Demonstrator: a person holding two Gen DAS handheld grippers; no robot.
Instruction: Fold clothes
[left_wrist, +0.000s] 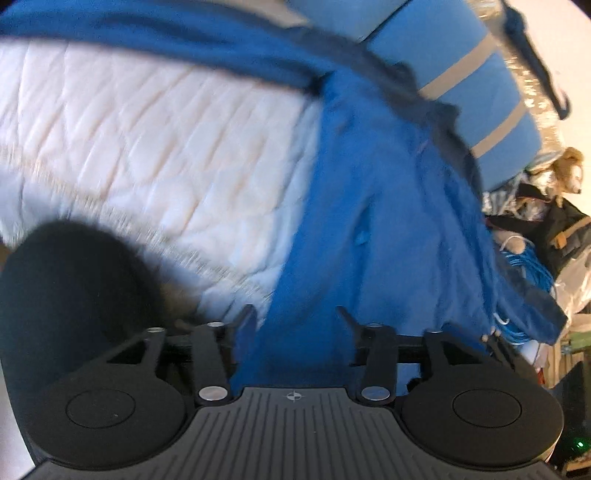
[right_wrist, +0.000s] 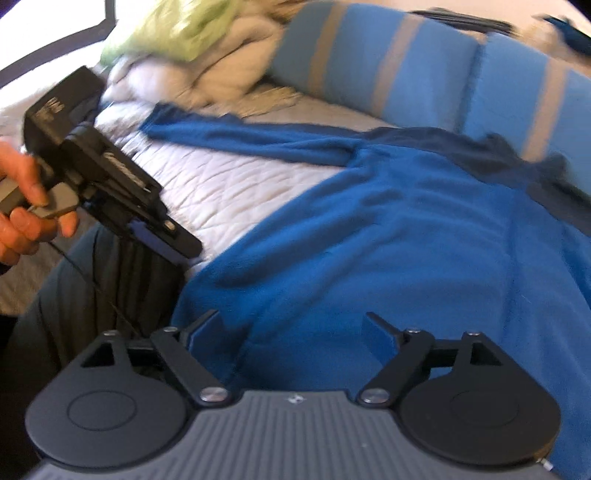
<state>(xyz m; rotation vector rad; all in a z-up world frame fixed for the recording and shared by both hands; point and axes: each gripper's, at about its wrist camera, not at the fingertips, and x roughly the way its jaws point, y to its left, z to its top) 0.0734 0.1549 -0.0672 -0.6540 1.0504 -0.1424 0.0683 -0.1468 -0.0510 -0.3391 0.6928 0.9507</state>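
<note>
A blue fleece top (right_wrist: 388, 229) lies spread on the white quilted bed (right_wrist: 221, 184), with one sleeve (right_wrist: 240, 136) stretched out to the left. My right gripper (right_wrist: 291, 321) is open low over the top's near hem, with blue fabric lying between its spread fingers. In the left wrist view the same top (left_wrist: 369, 221) runs up the frame. My left gripper (left_wrist: 295, 317) is open over its near left edge. From the right wrist view the left gripper (right_wrist: 181, 247) shows side-on, held by a hand (right_wrist: 22, 206), at the top's left edge.
Two blue pillows with grey stripes (right_wrist: 369, 66) line the far side of the bed. A pile of white bedding (right_wrist: 221, 74) and a green cloth (right_wrist: 177, 29) lie at the far left. A person's dark trouser leg (right_wrist: 92, 288) is near left. A plush dog (left_wrist: 569, 170) and blue cable (left_wrist: 528, 266) sit right.
</note>
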